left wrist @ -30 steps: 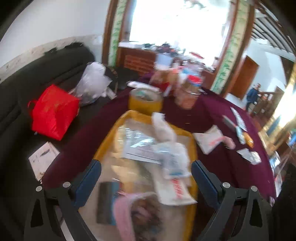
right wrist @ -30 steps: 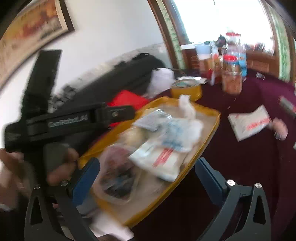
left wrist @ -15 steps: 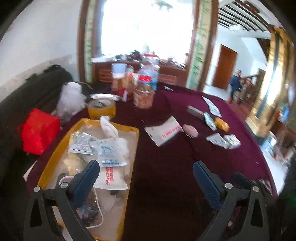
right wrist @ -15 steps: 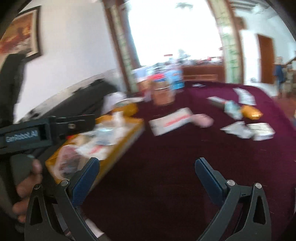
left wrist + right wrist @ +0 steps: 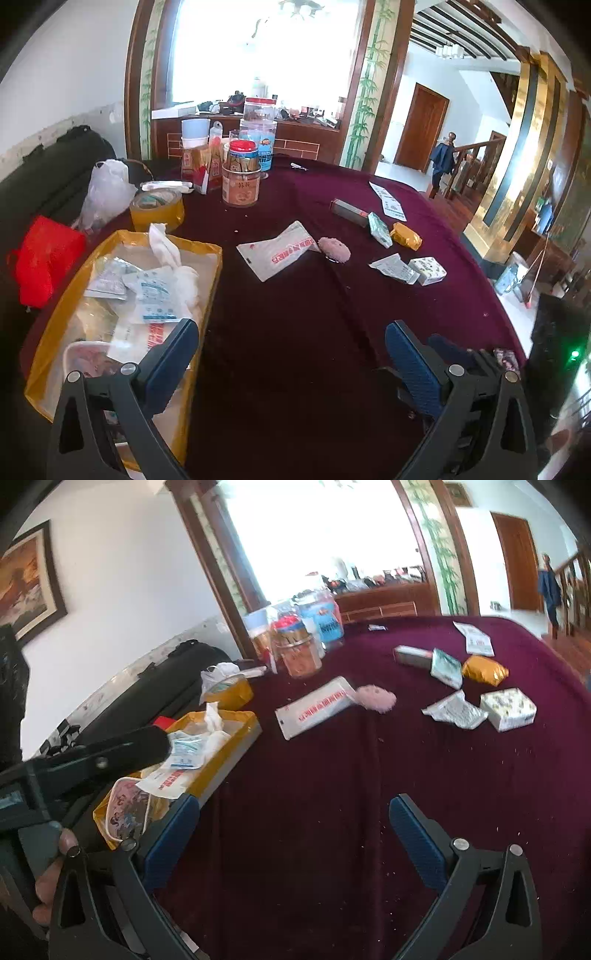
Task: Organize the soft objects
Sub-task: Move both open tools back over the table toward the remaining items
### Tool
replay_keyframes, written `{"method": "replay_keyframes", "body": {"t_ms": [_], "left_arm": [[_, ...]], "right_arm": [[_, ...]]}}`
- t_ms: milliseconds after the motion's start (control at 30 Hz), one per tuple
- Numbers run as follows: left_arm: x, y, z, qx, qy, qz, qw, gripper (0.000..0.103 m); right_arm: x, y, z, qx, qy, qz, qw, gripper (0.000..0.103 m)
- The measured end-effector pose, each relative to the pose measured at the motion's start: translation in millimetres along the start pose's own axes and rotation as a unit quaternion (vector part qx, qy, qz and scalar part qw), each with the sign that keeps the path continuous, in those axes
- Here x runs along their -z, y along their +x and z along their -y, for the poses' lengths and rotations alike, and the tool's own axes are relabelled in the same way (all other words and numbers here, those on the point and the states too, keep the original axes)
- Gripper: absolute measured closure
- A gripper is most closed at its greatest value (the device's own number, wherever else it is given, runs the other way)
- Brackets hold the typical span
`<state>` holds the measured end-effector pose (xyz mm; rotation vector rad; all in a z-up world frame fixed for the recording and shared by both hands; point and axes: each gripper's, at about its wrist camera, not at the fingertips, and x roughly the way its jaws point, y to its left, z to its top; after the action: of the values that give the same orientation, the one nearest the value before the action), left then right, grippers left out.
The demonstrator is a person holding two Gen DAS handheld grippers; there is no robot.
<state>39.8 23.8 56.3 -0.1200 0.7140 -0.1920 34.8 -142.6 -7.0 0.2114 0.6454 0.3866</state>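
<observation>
Both claws were wide and empty: the left claw (image 5: 291,350) and the right claw (image 5: 293,830) hung over bare maroon bench (image 5: 295,332), and a second earlier both had been looking down into the yellow tray (image 5: 55,306), so they had swung right, off the tray and toward the loose items. I'd judge that a drop-off was done and the next pick was being lined up. Packets already lay heaped in the tray; out on the bench, well apart from it, waited the white pouch (image 5: 279,251) with the pink puff (image 5: 334,249) touching its far end, then a teal packet (image 5: 378,229), a gold packet (image 5: 406,235), a torn wrapper (image 5: 393,267) and a tissue pack (image 5: 427,270). Only the left view showed the red bag (image 5: 44,254) beside the tray; only the right view showed the hand (image 5: 51,878) gripping the left tool and the patterned purse (image 5: 125,812) at the tray's near end.
</observation>
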Motion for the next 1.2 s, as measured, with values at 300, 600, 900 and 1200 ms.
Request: {"method": "replay_keyframes", "body": {"t_ms": [300, 600, 900, 1200], "left_arm": [[-0.1, 12.1, -1.2, 0.024, -0.006, -0.014, 0.9996, 0.001], [0.3, 19.9, 2.0, 0.048, 0.0, -0.026, 0.9985, 0.001], [-0.6, 31.0, -3.5, 0.056, -0.018, -0.04, 0.9975, 0.001], [-1.9, 41.0, -10.4, 0.061, -0.032, -0.05, 0.9963, 0.001]], "right_arm": [[0.5, 7.1, 13.2, 0.008, 0.013, 0.0, 1.0, 0.0], [-3.8, 13.4, 25.0, -0.016, 0.036, -0.011, 0.999, 0.0], [-5.6, 26.1, 36.6, -0.033, 0.061, -0.035, 0.997, 0.0], [-9.4, 39.9, 42.9, -0.043, 0.077, -0.059, 0.994, 0.0]]}}
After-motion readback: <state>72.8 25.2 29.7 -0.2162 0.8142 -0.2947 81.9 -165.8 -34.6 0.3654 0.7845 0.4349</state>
